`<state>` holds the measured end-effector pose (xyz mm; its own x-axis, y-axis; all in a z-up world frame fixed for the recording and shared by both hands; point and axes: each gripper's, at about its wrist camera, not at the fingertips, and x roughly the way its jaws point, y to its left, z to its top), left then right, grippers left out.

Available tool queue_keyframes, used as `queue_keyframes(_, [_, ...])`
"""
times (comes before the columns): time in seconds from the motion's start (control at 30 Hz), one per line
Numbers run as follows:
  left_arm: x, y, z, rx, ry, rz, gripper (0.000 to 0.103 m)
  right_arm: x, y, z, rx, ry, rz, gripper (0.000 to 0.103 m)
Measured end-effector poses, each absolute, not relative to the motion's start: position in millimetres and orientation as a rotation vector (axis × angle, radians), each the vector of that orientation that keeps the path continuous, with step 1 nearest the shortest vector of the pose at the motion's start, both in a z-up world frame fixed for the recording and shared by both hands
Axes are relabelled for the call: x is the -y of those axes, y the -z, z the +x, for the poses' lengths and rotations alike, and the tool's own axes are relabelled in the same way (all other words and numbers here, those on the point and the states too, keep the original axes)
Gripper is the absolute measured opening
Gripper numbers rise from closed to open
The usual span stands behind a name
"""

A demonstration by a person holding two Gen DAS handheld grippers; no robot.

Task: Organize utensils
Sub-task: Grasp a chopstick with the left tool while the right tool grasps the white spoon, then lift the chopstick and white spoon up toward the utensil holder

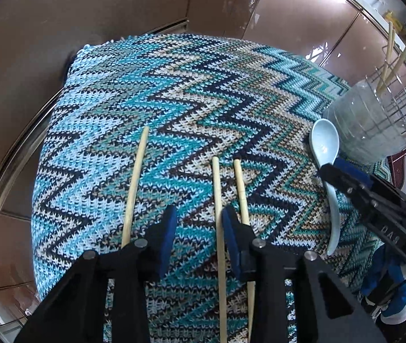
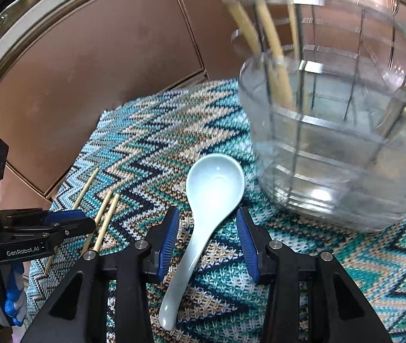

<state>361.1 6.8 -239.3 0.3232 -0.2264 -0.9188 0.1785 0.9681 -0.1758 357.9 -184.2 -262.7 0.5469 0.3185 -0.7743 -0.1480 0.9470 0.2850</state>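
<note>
Three wooden chopsticks lie on the zigzag knit cloth (image 1: 174, 91): one at the left (image 1: 136, 183), two side by side (image 1: 217, 194). My left gripper (image 1: 198, 220) is open above them, one chopstick between its pads, not gripped. A pale blue ceramic spoon (image 2: 214, 188) lies bowl-up on the cloth; it also shows in the left wrist view (image 1: 324, 143). My right gripper (image 2: 207, 228) is open, its pads on either side of the spoon's neck. A clear glass jar (image 2: 337, 143) stands just beyond the spoon.
A wire utensil rack (image 1: 397, 97) behind the jar holds several upright chopsticks (image 2: 263, 28). Brown cabinet fronts (image 1: 88, 14) rise behind the cloth. The left gripper shows at the left of the right wrist view (image 2: 60, 223).
</note>
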Motion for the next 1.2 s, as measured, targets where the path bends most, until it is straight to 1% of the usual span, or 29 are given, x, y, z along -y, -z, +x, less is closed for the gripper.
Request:
queue_keyframes(0.03, [-6.0,240.8,362.2,-1.215,0.264,-0.038,0.029,180.8,265.0,357.7,-0.961,-0.284,0.18,0.043])
queue_keyframes(0.1, [-3.9,241.3,362.8,-1.215,0.261,-0.021,0.027,174.2,267.1,356.2,-0.973,-0.288,0.145,0.037])
queue_keyframes(0.13, [-2.7,241.5,363.2,-1.217,0.261,-0.013,0.024,170.2,267.6,355.3,-0.975,-0.281,0.109,0.027])
queue_keyframes(0.17, [-1.4,242.0,364.1,-1.219,0.263,-0.006,0.022,169.7,267.4,355.0,-0.979,-0.287,0.103,0.021])
queue_keyframes(0.33, [1.8,243.4,368.0,-1.233,0.263,0.002,0.014,177.8,267.1,349.1,-1.008,-0.329,0.159,0.013])
queue_keyframes(0.47, [-0.6,245.3,367.2,-1.234,0.262,-0.005,0.008,180.9,269.5,333.2,-1.034,-0.366,0.192,0.013])
queue_keyframes(0.7, [-22.8,241.5,354.1,-1.253,0.273,-0.031,0.006,175.8,269.7,284.7,-1.095,-0.461,0.2,0.013])
queue_keyframes(0.73, [-23.8,241.5,353.9,-1.26,0.272,-0.035,0.006,174.7,268.4,281.2,-1.092,-0.464,0.19,0.014])
queue_keyframes(0.77, [-25.7,241.1,354.0,-1.266,0.271,-0.04,0.006,173.3,266.0,279.9,-1.086,-0.471,0.173,0.018])
queue_keyframes(0.8, [-26.8,241.0,354.4,-1.272,0.272,-0.039,0.006,172.7,263.4,280.7,-1.074,-0.467,0.155,0.023])
queue_keyframes(0.83, [-27.9,240.5,354.7,-1.278,0.273,-0.035,0.007,172.6,261.4,282.7,-1.065,-0.457,0.146,0.031])
queue_keyframes(0.87, [-29.8,239.5,354.8,-1.282,0.273,-0.032,0.007,174.8,257.2,285.5,-1.048,-0.454,0.143,0.035])
queue_keyframes(1.0, [-27.3,239.0,361.6,-1.301,0.278,-0.023,0.008,176.5,249.5,305.1,-1.025,-0.442,0.085,0.035])
queue_keyframes(1.2, [-22.9,237.3,369.5,-1.315,0.287,0.004,0.008,172.4,258.5,335.3,-1.074,-0.546,0.036,0.035])
